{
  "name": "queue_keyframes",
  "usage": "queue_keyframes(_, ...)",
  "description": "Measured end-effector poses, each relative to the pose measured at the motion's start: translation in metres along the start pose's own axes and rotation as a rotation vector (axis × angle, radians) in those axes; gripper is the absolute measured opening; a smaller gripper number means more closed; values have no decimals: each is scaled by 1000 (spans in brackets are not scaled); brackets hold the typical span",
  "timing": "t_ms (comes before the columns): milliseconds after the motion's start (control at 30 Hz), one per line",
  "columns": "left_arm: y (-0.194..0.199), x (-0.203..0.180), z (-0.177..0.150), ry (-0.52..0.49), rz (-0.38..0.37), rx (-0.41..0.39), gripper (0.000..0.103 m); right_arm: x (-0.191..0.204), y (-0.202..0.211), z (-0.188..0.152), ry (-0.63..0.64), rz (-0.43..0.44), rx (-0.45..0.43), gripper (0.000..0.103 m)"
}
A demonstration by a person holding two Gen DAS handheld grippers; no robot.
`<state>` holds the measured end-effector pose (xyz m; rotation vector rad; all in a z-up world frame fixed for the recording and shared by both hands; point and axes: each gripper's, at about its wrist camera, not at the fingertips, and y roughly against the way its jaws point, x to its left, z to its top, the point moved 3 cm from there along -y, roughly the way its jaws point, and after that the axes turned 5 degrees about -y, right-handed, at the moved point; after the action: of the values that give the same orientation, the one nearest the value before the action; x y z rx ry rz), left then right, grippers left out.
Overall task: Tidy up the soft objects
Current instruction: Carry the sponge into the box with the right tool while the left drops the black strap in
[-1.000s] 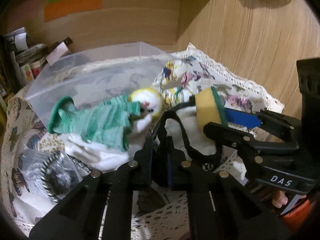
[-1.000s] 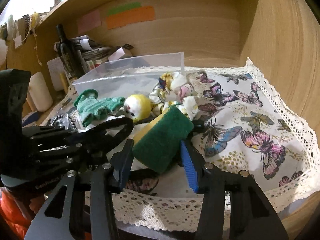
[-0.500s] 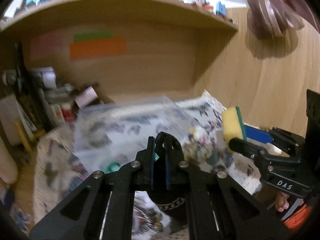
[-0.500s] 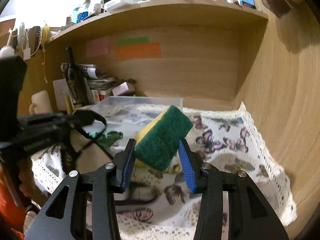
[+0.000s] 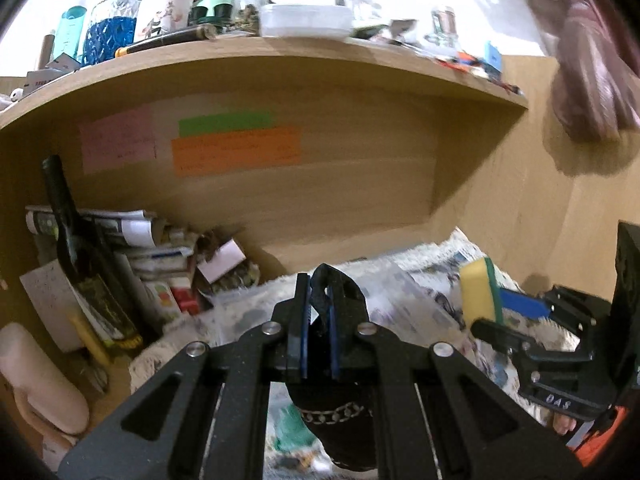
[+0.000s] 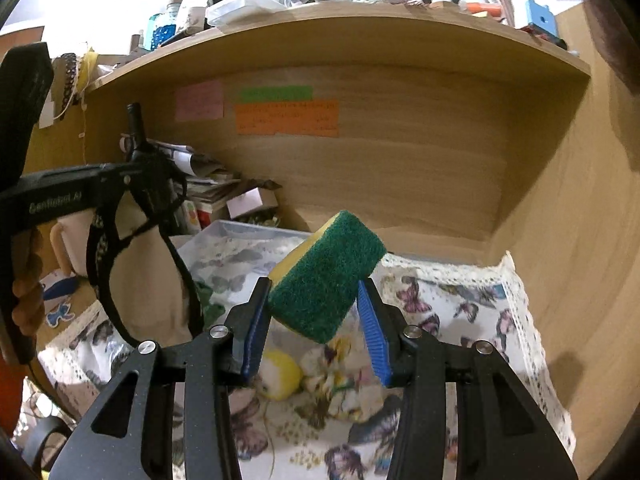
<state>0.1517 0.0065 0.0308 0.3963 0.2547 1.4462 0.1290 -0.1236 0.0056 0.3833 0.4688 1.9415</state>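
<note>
Left gripper point(image 5: 318, 312) clenched on a black strap point(image 6: 108, 280); right gripper point(image 6: 316, 322) grasps a sponge point(image 6: 326, 276) above the tabletop point(image 6: 460, 320)

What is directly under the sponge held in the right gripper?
Below the sponge lie a yellow ball and crumpled floral cloth on the butterfly tablecloth; the fingers cover the rest.

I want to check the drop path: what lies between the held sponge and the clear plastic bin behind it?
In the right wrist view, only air: the sponge, clamped in the right gripper, hangs lifted in front of the clear bin, with butterfly cloth below.
</note>
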Motion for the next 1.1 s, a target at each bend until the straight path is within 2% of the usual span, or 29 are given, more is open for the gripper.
queue_keyframes(267,-31,30,21,38,115,-32,7,-3,-30,20,14,3,21,40)
queue_keyframes(400,-60,39,5,43,120,29,7,-2,-53,21,20,27,68,40)
queue_keyframes(600,-102,48,-35,60,74,184,7,0,-96,8,41,38,189,40)
queue_keyframes(733,-113,45,-54,34,62,246,7,-1,-119,-2,38,41,269,41)
queue_keyframes(900,-116,41,-68,26,23,299,8,-1,-131,-9,41,31,321,49)
queue_keyframes(933,-116,41,-68,27,14,310,12,-1,-132,-10,42,30,326,52)
queue_keyframes(1000,-112,41,-69,36,-11,320,20,-1,-130,-11,47,24,326,64)
queue_keyframes(1067,-106,41,-66,37,-14,312,41,-1,-125,-10,49,18,310,66)
queue_keyframes(1100,-102,41,-64,36,-5,294,47,-1,-122,-9,52,13,300,66)
